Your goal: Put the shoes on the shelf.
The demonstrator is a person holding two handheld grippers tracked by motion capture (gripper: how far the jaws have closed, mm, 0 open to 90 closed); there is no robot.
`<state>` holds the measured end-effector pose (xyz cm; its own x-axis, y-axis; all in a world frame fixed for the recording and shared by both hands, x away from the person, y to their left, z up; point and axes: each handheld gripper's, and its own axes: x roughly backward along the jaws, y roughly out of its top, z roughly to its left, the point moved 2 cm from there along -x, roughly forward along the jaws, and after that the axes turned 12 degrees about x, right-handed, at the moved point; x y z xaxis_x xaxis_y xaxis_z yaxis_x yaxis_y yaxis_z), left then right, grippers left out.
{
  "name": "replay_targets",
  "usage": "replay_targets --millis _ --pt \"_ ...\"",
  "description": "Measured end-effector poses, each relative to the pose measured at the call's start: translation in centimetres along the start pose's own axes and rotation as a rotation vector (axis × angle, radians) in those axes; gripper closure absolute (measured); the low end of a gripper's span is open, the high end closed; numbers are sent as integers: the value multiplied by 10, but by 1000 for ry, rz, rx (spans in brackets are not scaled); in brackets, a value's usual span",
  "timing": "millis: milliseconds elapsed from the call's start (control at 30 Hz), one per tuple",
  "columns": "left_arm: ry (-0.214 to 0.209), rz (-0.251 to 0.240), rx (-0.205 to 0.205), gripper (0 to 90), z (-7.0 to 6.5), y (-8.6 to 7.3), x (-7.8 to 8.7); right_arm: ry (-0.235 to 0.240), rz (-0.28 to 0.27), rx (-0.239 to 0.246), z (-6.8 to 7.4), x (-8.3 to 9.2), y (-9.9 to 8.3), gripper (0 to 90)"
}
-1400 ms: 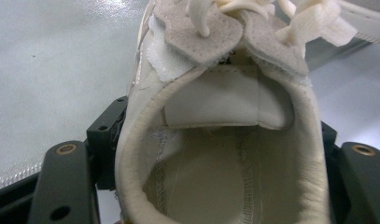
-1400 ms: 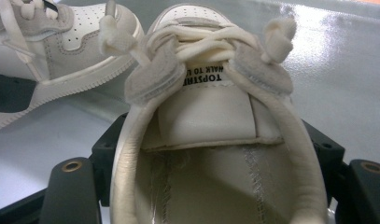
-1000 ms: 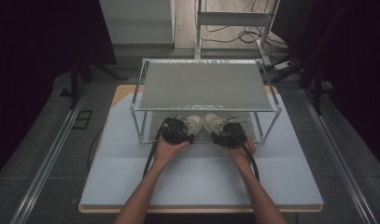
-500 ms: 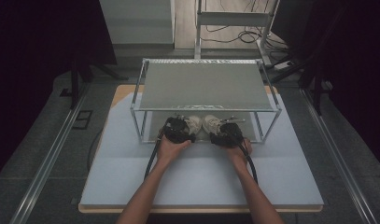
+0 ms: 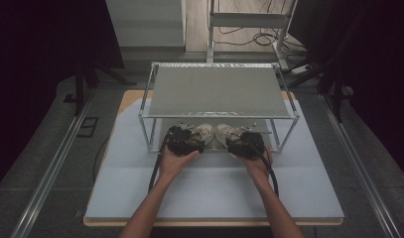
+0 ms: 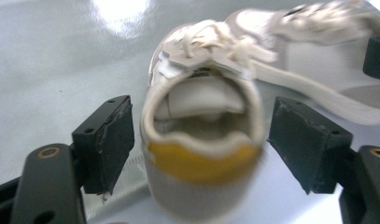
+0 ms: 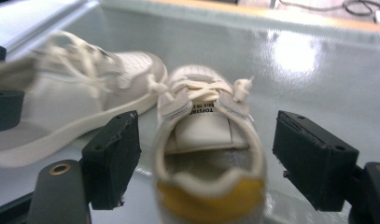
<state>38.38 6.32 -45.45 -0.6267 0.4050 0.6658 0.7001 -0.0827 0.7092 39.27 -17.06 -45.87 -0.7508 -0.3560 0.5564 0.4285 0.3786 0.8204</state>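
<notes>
Two white lace-up sneakers with yellow heel tabs stand side by side on the table under a metal rack. The left sneaker (image 5: 203, 133) (image 6: 201, 116) has its heel between the jaws of my left gripper (image 5: 192, 140) (image 6: 201, 137). Those jaws have just been opening, and a narrow gap shows on each side of the heel. The right sneaker (image 5: 225, 134) (image 7: 208, 140) sits the same way inside my right gripper (image 5: 237, 143) (image 7: 211, 156), whose jaws have also just been opening and stand apart from the heel. Each gripper view also catches the other sneaker off to one side.
The metal rack (image 5: 217, 89) has a grey shelf top over the sneakers, with thin legs (image 5: 151, 134) at its corners. It stands on a pale blue mat (image 5: 214, 193) on the table. Cables trail from both grippers along the forearms. The surroundings are dark floor.
Both hands have eased slightly back towards the table's front edge. The sneakers stay in place under the rack.
</notes>
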Motion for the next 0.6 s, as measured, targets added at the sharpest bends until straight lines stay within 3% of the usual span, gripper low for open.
replay_targets --millis 33,67,100,167,267,367,467,600 --pt "0 0 0 249 0 0 0 0 0 0 0 0 0 247" --pt "-10 -7 36 249 -2 -4 6 2 -14 6 -1 7 -1 262" --pt "-14 -18 39 268 -1 -8 12 3 -24 1 -2 13 -3 279" --pt "-33 -41 41 340 3 -13 22 19 -41 -9 -7 25 -7 314" --pt "-23 -79 20 490 14 -25 35 57 -89 -39 -15 43 -16 428" --pt "-30 -83 26 618 21 -29 37 75 -100 -47 -19 48 -21 469" --pt "-45 -58 89 682 36 -36 34 112 -99 -56 -26 51 -34 590" --pt "-50 -41 111 735 43 -42 30 121 -98 -69 -30 50 -43 673"
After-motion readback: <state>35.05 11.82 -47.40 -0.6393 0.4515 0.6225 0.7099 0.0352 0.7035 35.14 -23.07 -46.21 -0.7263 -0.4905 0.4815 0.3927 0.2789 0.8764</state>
